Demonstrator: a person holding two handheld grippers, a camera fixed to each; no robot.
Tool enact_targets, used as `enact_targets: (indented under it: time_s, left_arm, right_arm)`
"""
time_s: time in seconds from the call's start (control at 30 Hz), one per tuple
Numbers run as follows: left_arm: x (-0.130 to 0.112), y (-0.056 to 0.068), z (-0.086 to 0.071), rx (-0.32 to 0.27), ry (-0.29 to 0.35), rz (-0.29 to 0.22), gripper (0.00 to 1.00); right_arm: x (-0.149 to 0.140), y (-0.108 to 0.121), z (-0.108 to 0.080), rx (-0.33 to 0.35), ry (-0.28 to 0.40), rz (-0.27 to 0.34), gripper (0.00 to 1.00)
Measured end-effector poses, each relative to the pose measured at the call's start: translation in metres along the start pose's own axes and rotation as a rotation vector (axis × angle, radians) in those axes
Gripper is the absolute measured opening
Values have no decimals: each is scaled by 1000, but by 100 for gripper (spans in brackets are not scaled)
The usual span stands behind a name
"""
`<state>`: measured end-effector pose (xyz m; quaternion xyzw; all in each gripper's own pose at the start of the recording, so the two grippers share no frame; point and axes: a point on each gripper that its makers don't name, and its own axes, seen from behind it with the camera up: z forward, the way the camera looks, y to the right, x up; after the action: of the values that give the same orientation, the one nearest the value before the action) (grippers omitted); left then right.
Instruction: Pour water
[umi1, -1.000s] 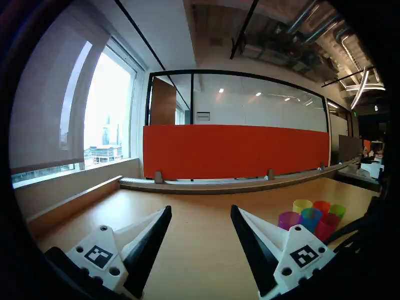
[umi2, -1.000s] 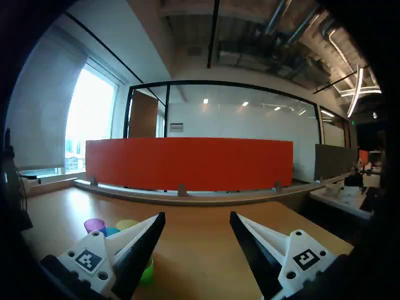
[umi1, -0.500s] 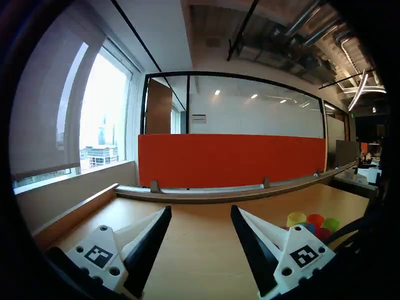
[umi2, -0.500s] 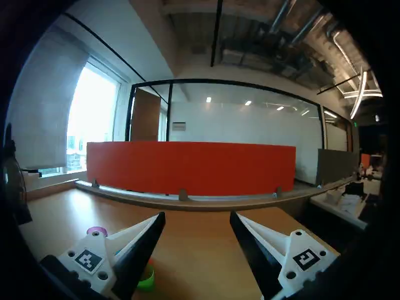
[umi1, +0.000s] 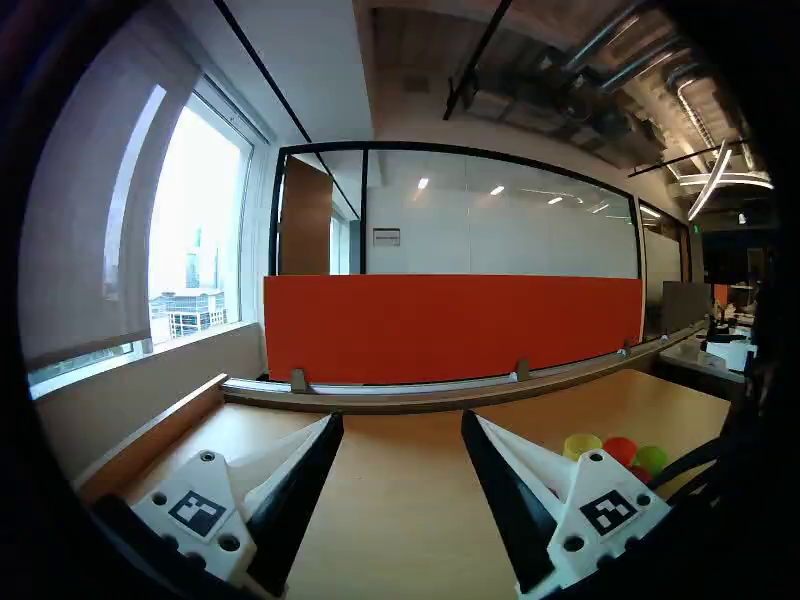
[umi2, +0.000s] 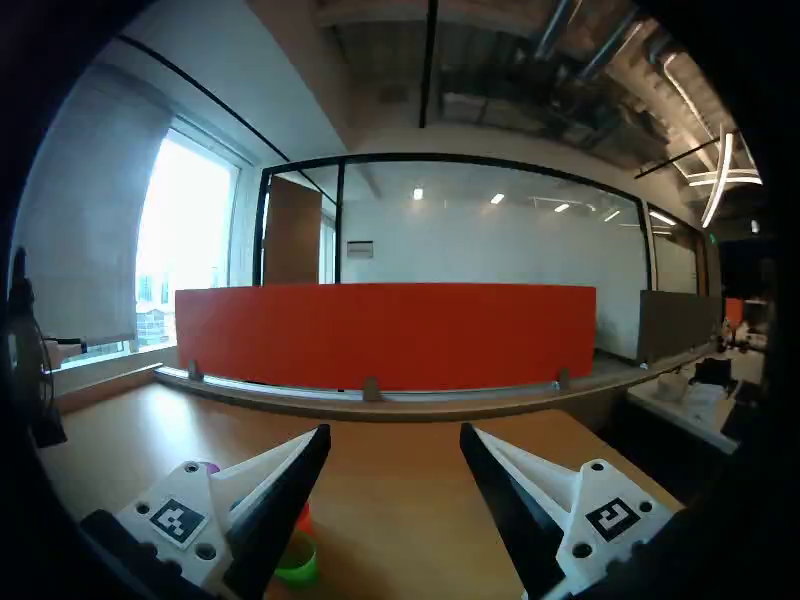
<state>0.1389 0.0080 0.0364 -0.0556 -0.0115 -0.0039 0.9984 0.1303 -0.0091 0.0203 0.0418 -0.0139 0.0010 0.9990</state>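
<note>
My left gripper (umi1: 400, 425) is open above a wooden table (umi1: 400, 500) with nothing between its fingers. To its right, partly behind the right finger, stands a cluster of plastic cups: a yellow cup (umi1: 582, 445), a red cup (umi1: 620, 449) and a green cup (umi1: 652, 458). My right gripper (umi2: 395, 435) is open too, with nothing between its fingers. A green cup (umi2: 297, 560), a red cup (umi2: 303, 518) and a purple cup's rim (umi2: 209, 467) peek from behind its left finger (umi2: 265, 500). No water vessel is in sight.
An orange divider panel (umi1: 450, 325) runs along the table's far edge, with a glass-walled room behind. A window (umi1: 190, 260) and a wooden ledge (umi1: 150, 435) lie to the left. Dark equipment (umi2: 30, 400) stands at the left of the right gripper view. Other desks (umi2: 690, 395) sit far right.
Both grippers have sunk lower and closer to the cups, so the cups drop in both views and hide more behind the fingers. The jaws stay the same width.
</note>
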Motion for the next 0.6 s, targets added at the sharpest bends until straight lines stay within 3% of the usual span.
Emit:
enact_targets:
  time_s: [0.6]
  left_arm:
    - [22,7,3,-33,3,18,87]
  right_arm:
    - [21,-9,2,55,-1,30,100]
